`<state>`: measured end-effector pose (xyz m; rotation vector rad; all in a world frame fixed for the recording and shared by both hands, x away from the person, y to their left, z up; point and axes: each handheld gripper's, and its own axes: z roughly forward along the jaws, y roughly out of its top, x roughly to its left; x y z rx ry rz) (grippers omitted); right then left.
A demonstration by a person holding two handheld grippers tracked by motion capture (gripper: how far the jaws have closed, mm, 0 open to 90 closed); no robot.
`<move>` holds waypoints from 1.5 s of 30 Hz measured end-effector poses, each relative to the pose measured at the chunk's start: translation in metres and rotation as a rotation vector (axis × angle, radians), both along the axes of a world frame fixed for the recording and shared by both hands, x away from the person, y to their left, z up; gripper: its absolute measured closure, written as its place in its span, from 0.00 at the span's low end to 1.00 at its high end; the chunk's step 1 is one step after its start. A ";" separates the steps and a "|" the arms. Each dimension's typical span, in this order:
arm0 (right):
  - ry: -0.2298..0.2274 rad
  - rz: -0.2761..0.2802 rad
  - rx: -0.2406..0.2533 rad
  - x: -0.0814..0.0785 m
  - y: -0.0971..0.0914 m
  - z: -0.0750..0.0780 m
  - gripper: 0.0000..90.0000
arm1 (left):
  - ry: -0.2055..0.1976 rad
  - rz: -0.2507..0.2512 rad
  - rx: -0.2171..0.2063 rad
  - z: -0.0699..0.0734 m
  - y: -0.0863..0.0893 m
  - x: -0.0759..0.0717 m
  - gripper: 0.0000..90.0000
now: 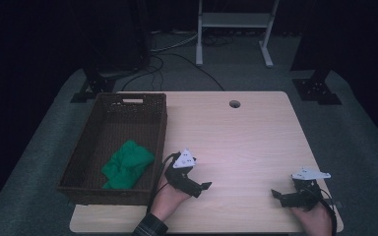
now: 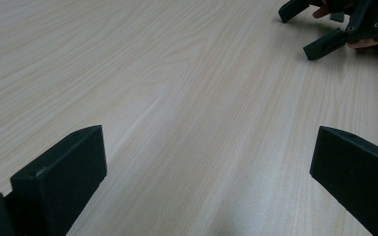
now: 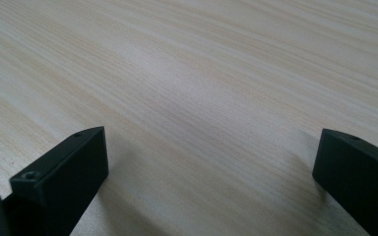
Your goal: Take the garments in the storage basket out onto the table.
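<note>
A crumpled green cloth (image 1: 127, 164) lies inside the dark wicker basket (image 1: 94, 132) on the table's left side. My left gripper (image 1: 203, 187) rests low on the pale wooden table (image 1: 236, 142) just right of the basket, pointing right. It is open, its jaws wide apart over bare wood (image 2: 206, 162). My right gripper (image 1: 276, 195) sits near the front right corner, pointing left, also open with nothing between its jaws (image 3: 209, 162). The right gripper (image 2: 320, 29) also appears far off in the left gripper view.
A round cable hole (image 1: 235, 103) sits near the table's far edge. Beyond the table stand a white frame (image 1: 234, 29) and dark stands on a grey floor, with cables trailing across it.
</note>
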<state>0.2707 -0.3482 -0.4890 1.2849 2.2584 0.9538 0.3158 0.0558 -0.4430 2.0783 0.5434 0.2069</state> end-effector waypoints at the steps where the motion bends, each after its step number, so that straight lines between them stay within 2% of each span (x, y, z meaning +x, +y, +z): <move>1: 0.000 0.000 0.000 0.000 0.000 0.000 0.00 | 0.000 -0.001 0.000 0.000 0.000 0.000 0.00; 45: 0.000 -0.001 0.000 0.000 0.000 0.000 0.00 | -0.007 0.012 -0.007 0.013 0.000 0.002 0.00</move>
